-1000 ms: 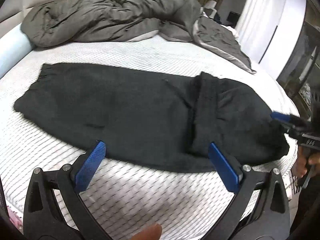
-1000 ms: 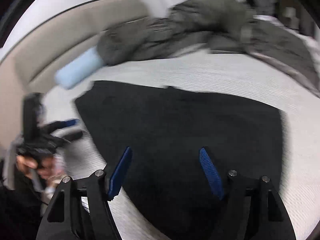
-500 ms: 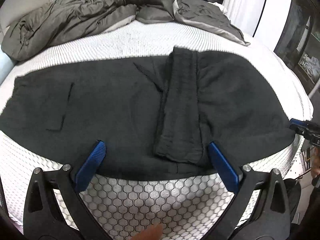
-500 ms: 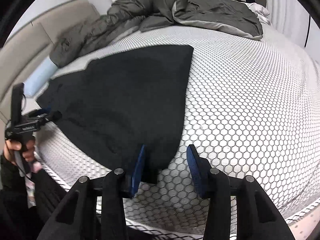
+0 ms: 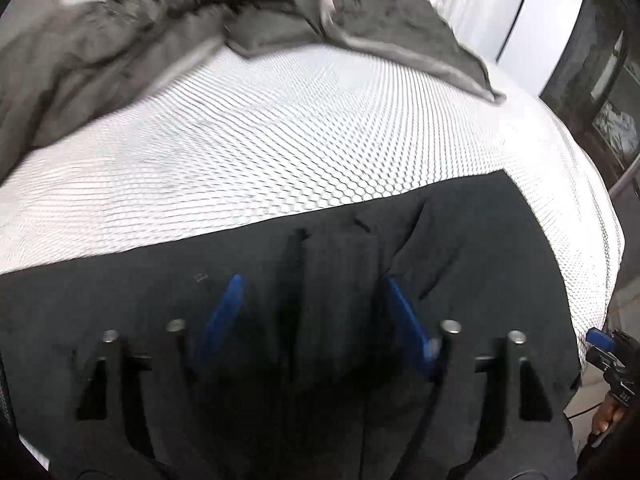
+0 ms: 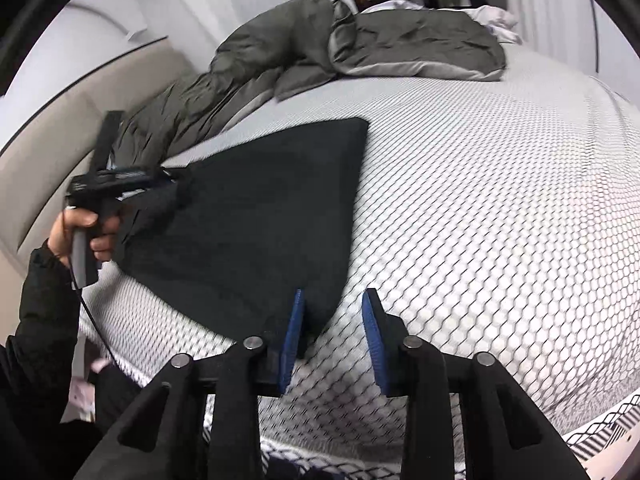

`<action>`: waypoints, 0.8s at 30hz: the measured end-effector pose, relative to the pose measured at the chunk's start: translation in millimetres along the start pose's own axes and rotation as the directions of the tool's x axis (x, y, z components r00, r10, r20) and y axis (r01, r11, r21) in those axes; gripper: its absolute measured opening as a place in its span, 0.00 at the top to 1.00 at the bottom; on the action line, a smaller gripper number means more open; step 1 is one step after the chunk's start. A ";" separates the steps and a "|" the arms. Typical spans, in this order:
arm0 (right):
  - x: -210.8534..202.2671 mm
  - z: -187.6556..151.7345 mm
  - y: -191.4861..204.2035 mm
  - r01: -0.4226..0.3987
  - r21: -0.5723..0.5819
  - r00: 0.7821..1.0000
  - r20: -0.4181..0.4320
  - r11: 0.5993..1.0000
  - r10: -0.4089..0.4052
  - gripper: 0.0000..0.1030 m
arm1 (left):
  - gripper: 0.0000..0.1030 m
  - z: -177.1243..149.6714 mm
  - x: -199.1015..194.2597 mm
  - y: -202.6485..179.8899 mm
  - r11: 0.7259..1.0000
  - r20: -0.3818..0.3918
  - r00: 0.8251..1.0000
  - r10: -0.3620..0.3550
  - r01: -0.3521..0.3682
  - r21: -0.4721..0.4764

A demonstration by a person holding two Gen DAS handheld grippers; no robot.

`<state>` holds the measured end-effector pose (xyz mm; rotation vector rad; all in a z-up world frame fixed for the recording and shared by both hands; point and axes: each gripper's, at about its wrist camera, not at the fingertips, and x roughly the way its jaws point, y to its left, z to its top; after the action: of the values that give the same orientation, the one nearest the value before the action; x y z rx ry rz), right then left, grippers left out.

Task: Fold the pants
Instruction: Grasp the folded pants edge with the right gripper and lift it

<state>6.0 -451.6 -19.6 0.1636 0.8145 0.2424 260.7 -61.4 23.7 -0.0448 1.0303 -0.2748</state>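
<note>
Black pants [image 6: 256,216] lie flat on the bed [image 6: 500,200], toward its near edge, a grey duvet [image 6: 360,48] bunched behind. Left tongs [image 5: 312,312], jaws just closing, stand half open over a folded ridge of the cloth; grip cannot be confirmed. Right tongs [image 6: 332,336], also closing, stand narrow with the pants' corner between the pads, not yet pinched.
</note>
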 end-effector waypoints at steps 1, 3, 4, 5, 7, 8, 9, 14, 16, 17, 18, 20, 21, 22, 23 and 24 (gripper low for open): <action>2.2 2.7 -3.0 0.002 0.013 1.000 -0.003 1.000 -0.002 0.67 | 0.66 3.6 9.0 1.0 0.999 -0.023 0.999 -0.044 0.044 -0.007; 8.1 8.1 0.2 0.009 0.022 1.000 -0.015 1.000 -0.009 0.67 | 0.72 9.4 16.6 4.1 0.996 -0.020 0.996 -0.083 0.082 -0.036; 11.2 9.3 3.3 0.012 0.018 1.000 -0.019 1.000 -0.011 0.67 | 0.88 10.4 10.1 5.5 0.995 0.012 0.996 -0.090 0.090 -0.034; 12.6 10.4 3.1 0.011 0.012 1.000 -0.020 1.000 -0.010 0.67 | 0.90 11.2 -2.1 8.9 0.995 0.057 0.994 -0.093 0.095 -0.033; 14.7 14.6 8.6 0.007 0.000 1.000 -0.021 1.000 -0.007 0.67 | 0.89 11.7 -19.7 18.6 0.993 0.119 0.988 -0.094 0.101 -0.054; 15.1 19.7 10.4 0.004 -0.001 1.000 -0.022 1.000 -0.004 0.67 | 0.89 13.8 -21.1 22.2 0.996 0.126 0.990 -0.058 0.065 -0.053; 17.1 20.4 10.8 0.002 -0.002 1.000 -0.027 1.000 -0.002 0.66 | 0.88 15.3 -14.6 22.9 0.999 0.105 0.994 -0.019 0.024 -0.040; 32.1 22.6 15.8 0.006 0.024 0.999 -0.038 1.000 -0.006 0.61 | 0.69 8.3 5.1 32.0 0.996 0.043 0.998 0.053 -0.050 -0.068; 29.3 21.4 17.0 -0.008 0.032 0.999 -0.032 0.999 0.009 0.55 | 0.49 -4.5 -11.3 31.9 0.994 0.070 0.995 0.071 -0.065 -0.083; 28.4 20.3 16.5 -0.018 0.035 0.999 -0.031 0.999 0.019 0.55 | 0.44 -11.3 -23.6 29.6 0.994 0.094 0.993 0.076 -0.068 -0.086; 26.9 19.3 16.1 -0.036 0.042 0.999 -0.031 0.998 0.037 0.55 | 0.36 -20.7 -34.1 26.1 0.995 0.121 0.990 0.069 -0.059 -0.085; 27.8 18.3 14.5 -0.066 0.062 0.997 -0.040 0.996 0.069 0.55 | 0.28 -38.9 -53.7 12.6 0.998 0.159 0.987 0.039 -0.031 -0.054; 29.7 17.5 13.3 -0.075 0.071 0.996 -0.046 0.995 0.078 0.55 | 0.24 -48.7 -62.4 1.9 0.999 0.178 0.984 0.022 -0.018 -0.027; 35.3 17.1 12.2 -0.090 0.087 0.993 -0.062 0.992 0.096 0.55 | 0.21 -58.5 -71.3 -9.7 1.000 0.195 0.981 0.009 -0.008 -0.002; 41.5 17.1 11.6 -0.105 0.106 0.991 -0.077 0.989 0.113 0.55 | 0.20 -66.3 -75.7 -21.5 1.000 0.212 0.977 -0.004 -0.001 0.021; 47.8 17.8 11.5 -0.112 0.122 0.988 -0.093 0.986 0.124 0.62 | 0.20 -74.2 -77.7 -36.9 0.999 0.221 0.975 -0.017 0.007 0.046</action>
<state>48.9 -428.2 -38.2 0.3126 0.9203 0.3170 152.5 -71.1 56.8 -0.0401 0.8027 -0.2966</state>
